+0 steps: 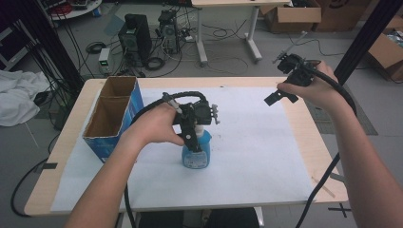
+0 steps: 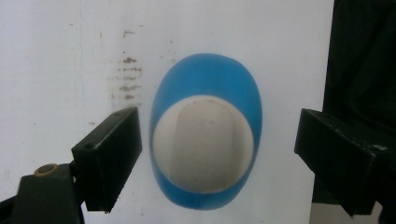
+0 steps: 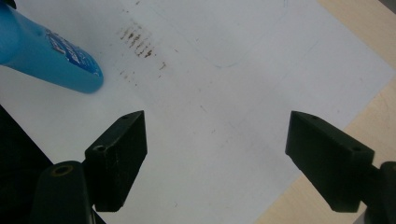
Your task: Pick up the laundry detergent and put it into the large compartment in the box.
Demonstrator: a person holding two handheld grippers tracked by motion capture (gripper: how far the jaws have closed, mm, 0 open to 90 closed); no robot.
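A blue bottle (image 1: 196,156) with a white cap (image 2: 203,145) stands upright on the white paper in the middle of the table. My left gripper (image 1: 192,140) points straight down over it. In the left gripper view the left gripper (image 2: 217,148) is open, one jaw on each side of the bottle (image 2: 205,79) and neither touching it. My right gripper (image 1: 280,97) is held in the air over the paper's far right corner. In the right gripper view it (image 3: 215,154) stands open with nothing between its jaws, and the bottle (image 3: 51,56) lies off at the upper left.
An open blue cardboard box (image 1: 111,116) stands at the table's left. The white paper (image 1: 247,152) covers most of the wooden table (image 1: 311,142) and carries faint brown marks (image 3: 139,41). Computers, cables and cardboard boxes lie on the floor beyond.
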